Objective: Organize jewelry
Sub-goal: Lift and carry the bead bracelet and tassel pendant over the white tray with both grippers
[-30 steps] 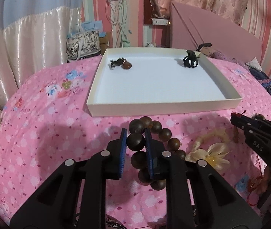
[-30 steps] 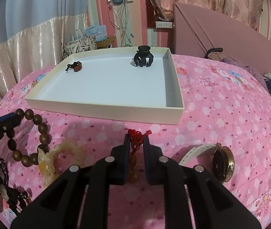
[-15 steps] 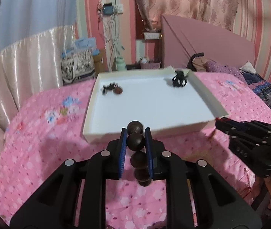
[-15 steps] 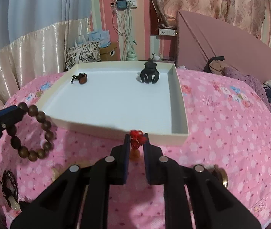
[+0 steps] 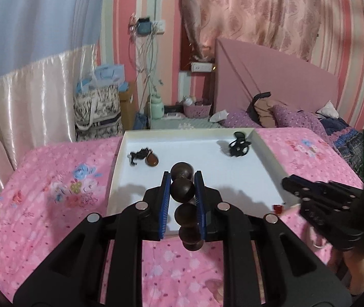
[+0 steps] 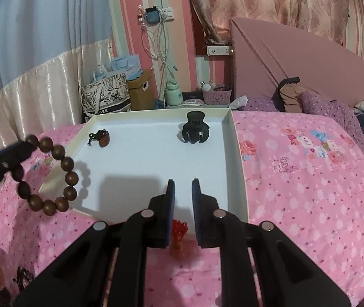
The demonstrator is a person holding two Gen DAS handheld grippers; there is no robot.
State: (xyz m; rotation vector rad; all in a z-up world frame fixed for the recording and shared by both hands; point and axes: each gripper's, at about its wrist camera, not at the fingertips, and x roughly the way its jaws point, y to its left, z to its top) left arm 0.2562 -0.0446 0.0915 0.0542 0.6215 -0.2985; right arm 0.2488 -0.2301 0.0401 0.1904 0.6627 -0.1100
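Left gripper (image 5: 182, 186) pinches wooden bead bracelet (image 6: 54, 176); beads hang at centre frame over near edge of white tray (image 5: 266, 151). Right gripper (image 6: 181, 197) pinches red-knotted charm (image 6: 178, 232), dangling low between pads. Carry both past near wall, lower onto bare floor clear of black hair claw (image 6: 195, 127) and brown pendant (image 6: 102, 138), then release. Versus a second ago: both pieces lifted off pink bedspread (image 6: 297, 179), tray closer.

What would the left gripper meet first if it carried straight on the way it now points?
Probably the white floor of the tray. The left gripper, shut on the wooden bead bracelet, points down over the near half, between the brown pendant and the black hair claw. Depth is uncertain.
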